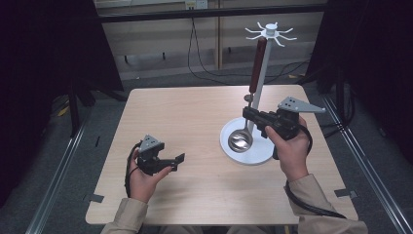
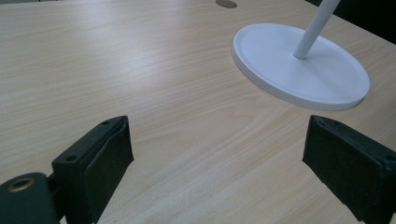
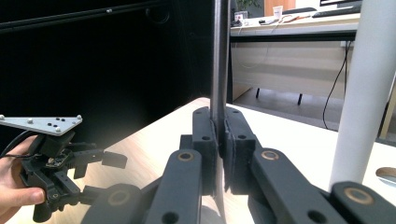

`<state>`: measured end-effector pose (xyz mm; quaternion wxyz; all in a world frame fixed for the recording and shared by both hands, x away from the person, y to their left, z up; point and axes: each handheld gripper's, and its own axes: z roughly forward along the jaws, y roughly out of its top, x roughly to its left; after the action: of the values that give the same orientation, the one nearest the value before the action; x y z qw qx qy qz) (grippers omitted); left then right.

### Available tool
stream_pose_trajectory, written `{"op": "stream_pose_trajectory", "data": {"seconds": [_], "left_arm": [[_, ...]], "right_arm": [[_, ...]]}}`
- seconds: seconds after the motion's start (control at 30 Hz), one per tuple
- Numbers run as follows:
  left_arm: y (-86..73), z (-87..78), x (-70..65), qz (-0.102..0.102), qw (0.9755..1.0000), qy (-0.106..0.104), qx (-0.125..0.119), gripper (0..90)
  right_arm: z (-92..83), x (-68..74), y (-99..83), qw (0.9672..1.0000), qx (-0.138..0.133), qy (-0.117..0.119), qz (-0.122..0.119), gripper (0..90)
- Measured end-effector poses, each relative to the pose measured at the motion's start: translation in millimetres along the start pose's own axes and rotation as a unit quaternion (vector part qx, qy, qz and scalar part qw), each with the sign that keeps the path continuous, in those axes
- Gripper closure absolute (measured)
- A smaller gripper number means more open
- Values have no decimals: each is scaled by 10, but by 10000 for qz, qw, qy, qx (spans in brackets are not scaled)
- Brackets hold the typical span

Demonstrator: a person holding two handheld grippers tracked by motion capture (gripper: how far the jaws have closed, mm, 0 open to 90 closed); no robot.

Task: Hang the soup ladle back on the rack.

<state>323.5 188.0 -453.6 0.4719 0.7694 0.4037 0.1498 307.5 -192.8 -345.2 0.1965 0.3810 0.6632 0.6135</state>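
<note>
A white hook stand (image 1: pixel 262 80) rises from a round white base (image 1: pixel 254 155) at the table's right. From one top hook hangs a ladle with a dark red handle (image 1: pixel 258 63), its shiny bowl (image 1: pixel 240 140) low over the base. My right gripper (image 1: pixel 247 113) is shut on the ladle's thin metal stem (image 3: pixel 219 60), just left of the stand's pole (image 3: pixel 366 93). My left gripper (image 1: pixel 178 161) rests low at the table's front left, open, with bare wood between its pads (image 2: pixel 109 163). The same left gripper (image 3: pixel 105 175) appears in the right gripper view, held by a hand.
The wooden table (image 1: pixel 195 112) has free room across its left and far parts. The stand's base (image 2: pixel 280 56) lies ahead and right of the left gripper. Dark curtains flank the table, and cables run on the floor behind it.
</note>
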Motion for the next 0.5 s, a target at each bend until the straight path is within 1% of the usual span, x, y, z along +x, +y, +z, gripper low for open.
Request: {"op": "stream_pose_trajectory", "data": {"seconds": [0.07,0.17,0.23,0.37,0.5], "left_arm": [[-2,2,2,-22,10000,6,-4,81],[-5,4,9,-18,10000,15,18,81],[-4,7,7,-19,10000,14,10,81],[-4,8,11,-8,10000,-5,38,82],[-3,-12,16,-6,10000,27,24,82]], "right_arm": [[8,-18,-4,10000,-9,12,9,859],[4,-58,-14,9999,-7,-7,102,859],[2,-83,-21,10000,-22,-43,79,858],[4,-112,-16,9999,-30,-88,118,858],[20,-152,-5,9998,-24,-132,131,855]]}}
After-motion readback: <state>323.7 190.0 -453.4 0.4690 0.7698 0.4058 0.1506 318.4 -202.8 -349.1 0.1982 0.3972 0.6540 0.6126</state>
